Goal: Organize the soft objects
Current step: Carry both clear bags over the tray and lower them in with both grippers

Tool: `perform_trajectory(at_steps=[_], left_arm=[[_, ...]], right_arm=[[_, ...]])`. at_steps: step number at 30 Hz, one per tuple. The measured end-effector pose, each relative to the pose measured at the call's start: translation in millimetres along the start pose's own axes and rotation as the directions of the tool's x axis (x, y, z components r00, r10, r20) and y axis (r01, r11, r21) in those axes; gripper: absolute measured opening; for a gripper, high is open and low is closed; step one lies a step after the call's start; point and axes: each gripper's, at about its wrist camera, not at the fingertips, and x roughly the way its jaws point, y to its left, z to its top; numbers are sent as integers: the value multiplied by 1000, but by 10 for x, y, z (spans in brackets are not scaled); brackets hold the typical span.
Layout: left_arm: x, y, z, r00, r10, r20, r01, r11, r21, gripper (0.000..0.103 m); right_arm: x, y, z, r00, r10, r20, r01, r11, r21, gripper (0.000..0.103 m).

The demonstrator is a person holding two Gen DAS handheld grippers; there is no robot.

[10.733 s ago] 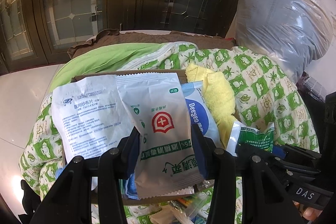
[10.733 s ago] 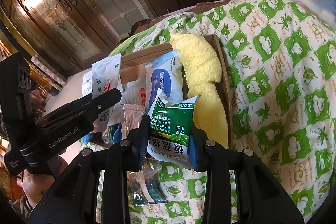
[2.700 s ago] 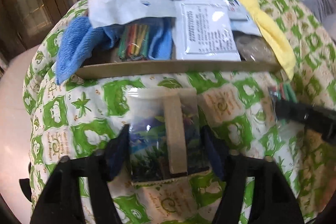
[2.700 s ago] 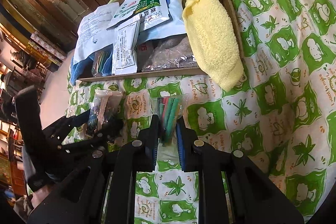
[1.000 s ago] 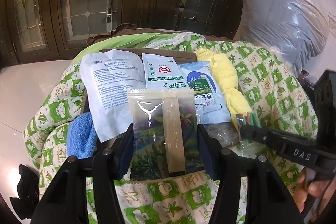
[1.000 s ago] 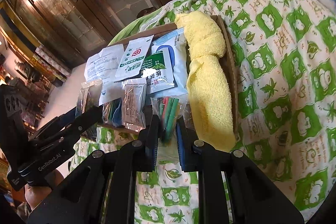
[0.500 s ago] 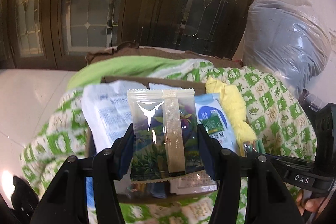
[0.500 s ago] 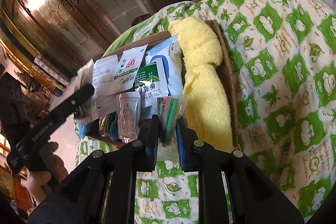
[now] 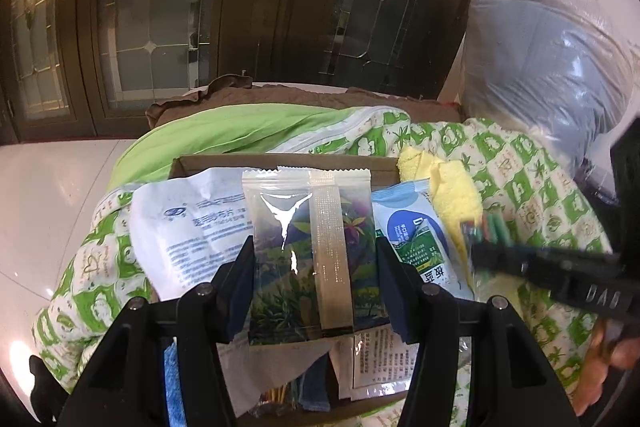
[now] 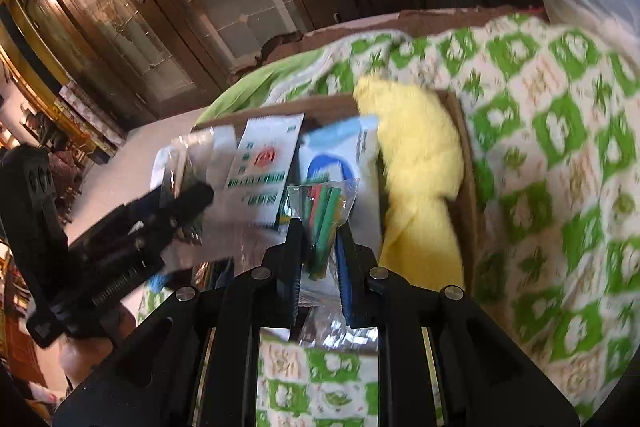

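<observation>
My left gripper (image 9: 316,259) is shut on a clear packet with a green landscape print (image 9: 312,255) and holds it up over the cardboard box (image 9: 280,159). My right gripper (image 10: 320,247) is shut on a small clear bag of green and red sticks (image 10: 322,215), held above the box's near end; it also shows in the left wrist view (image 9: 490,229). In the box lie a white printed pouch (image 9: 188,231), a blue and white pouch (image 9: 416,231), a red-cross sachet (image 10: 264,163) and a yellow towel (image 10: 416,155).
The box rests on a green and white patterned quilt (image 10: 560,155) over a green sheet (image 9: 224,131). A blue cloth (image 9: 176,387) hangs at the box's near left. Dark glass-panelled doors (image 9: 168,7) stand behind, and a plastic-wrapped grey bundle (image 9: 548,67) at the right.
Both grippers have moved in closer over the box with their packets still held. The right gripper's view has swung and blurred with the motion.
</observation>
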Motion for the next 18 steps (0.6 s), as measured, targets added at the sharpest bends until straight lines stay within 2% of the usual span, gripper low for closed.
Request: perform_trajectory(at_steps=[8,18], left_arm=[[77,-29,-55,1000,9,-10,-8,1000,30,56],[140,-42,-42,1000,19,-21,-19,999,43,56]], right_arm=[[115,-56,124,999,3,42,-5,999,41,15],[252,24,237,1000,-11,15,11,1000,-3,15]])
